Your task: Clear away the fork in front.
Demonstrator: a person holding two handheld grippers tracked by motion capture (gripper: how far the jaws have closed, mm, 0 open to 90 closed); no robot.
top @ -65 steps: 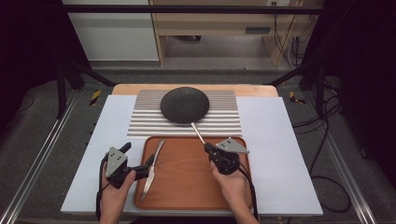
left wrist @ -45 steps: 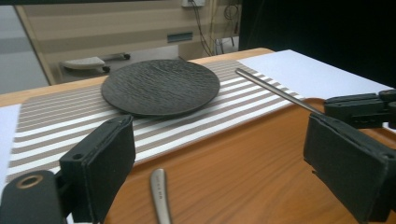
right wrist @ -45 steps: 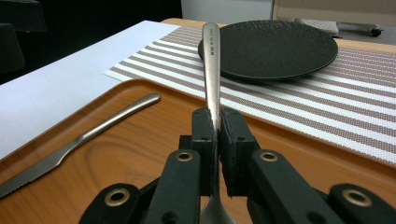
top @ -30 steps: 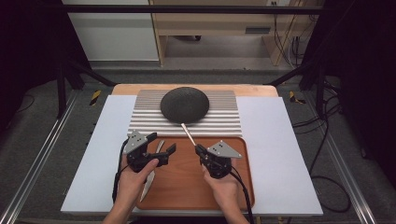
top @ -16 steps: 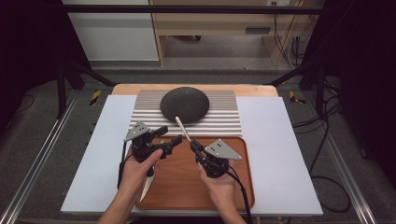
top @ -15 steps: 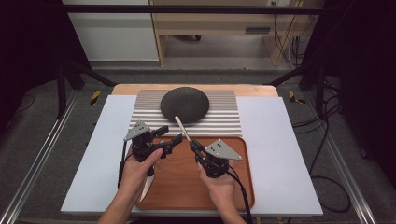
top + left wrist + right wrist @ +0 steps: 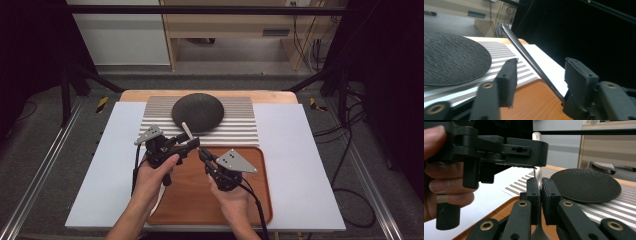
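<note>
My right gripper [image 7: 202,155] [image 7: 540,181] is shut on a metal utensil, whose handle [image 7: 186,130] [image 7: 538,173] slants up toward the black round plate [image 7: 197,112]. The utensil's head is hidden below the jaws. My left gripper [image 7: 189,142] [image 7: 541,63] reaches in from the left with the handle [image 7: 529,58] between its jaws. Those jaws have just been closing, but a gap still shows on the left side of the handle, so the pads do not press on it. Both grippers hover over the far edge of the wooden tray [image 7: 250,200].
The plate lies on a striped mat [image 7: 240,125] at the back of the white tabletop [image 7: 300,150]. A knife [image 7: 159,199] lies on the tray, partly under the left forearm. Dark floor and metal frame rails surround the table.
The left gripper moved from the tray's left edge to the utensil's handle and narrowed its jaws around it. The right gripper carried the utensil slightly up and left.
</note>
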